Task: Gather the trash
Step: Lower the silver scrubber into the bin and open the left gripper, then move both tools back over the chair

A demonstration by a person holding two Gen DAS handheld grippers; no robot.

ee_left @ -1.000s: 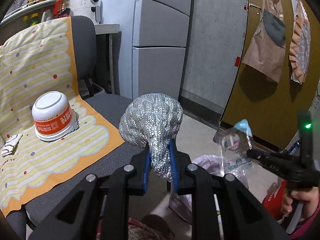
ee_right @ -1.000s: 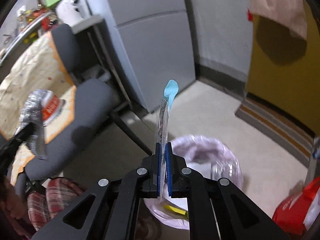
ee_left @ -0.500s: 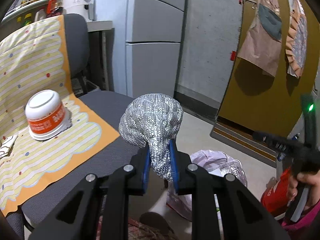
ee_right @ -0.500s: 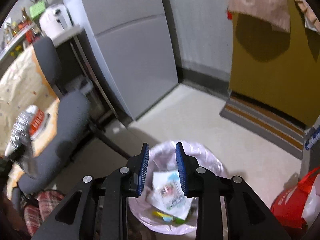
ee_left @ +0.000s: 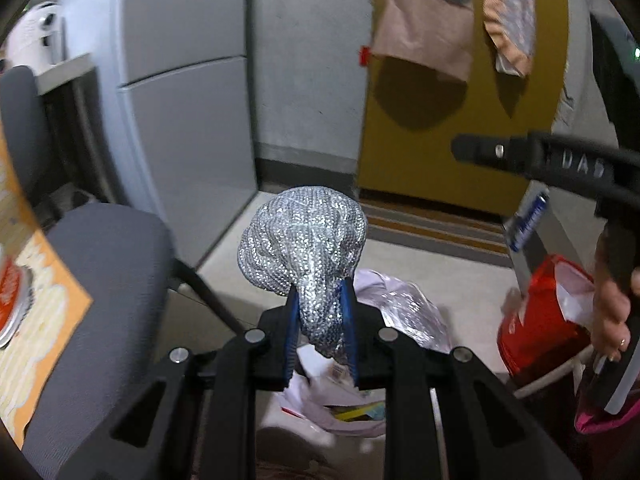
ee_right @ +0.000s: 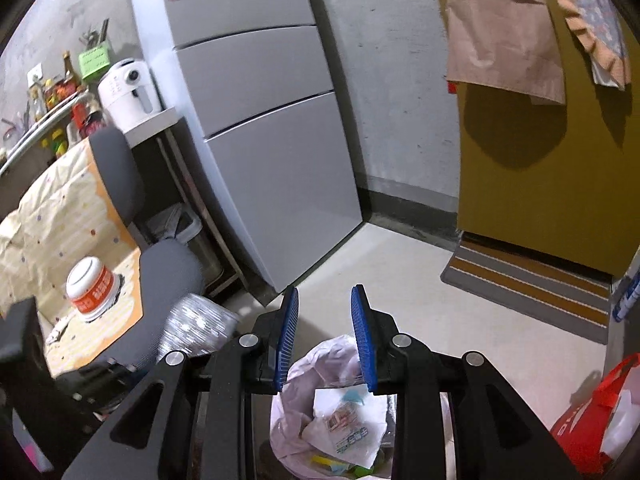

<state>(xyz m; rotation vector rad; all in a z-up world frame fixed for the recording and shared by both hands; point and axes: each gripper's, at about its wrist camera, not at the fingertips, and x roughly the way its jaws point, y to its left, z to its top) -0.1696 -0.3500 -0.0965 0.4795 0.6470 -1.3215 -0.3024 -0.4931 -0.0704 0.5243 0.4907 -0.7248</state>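
My left gripper (ee_left: 319, 292) is shut on a crumpled silver foil bag (ee_left: 304, 240) and holds it above the trash bin lined with a pale pink bag (ee_left: 404, 312). The foil bag also shows in the right wrist view (ee_right: 196, 332). My right gripper (ee_right: 325, 300) is open and empty above the same bin (ee_right: 304, 380); a clear wrapper with a printed label (ee_right: 348, 424) lies inside it on other trash. The right gripper's body shows in the left wrist view (ee_left: 540, 156). A white and orange bowl (ee_right: 92, 288) stands upside down on the chair's cloth.
A grey office chair (ee_right: 168, 272) with a yellow dotted cloth (ee_right: 52, 216) stands left of the bin. A grey fridge (ee_right: 256, 128) is behind. A red bag (ee_right: 592, 412) sits at the right by a striped doormat (ee_right: 532, 284) and a yellow door (ee_right: 540, 160).
My right gripper opened and let the clear wrapper drop into the bin. My left gripper moved right with the foil bag, from over the chair to over the bin.
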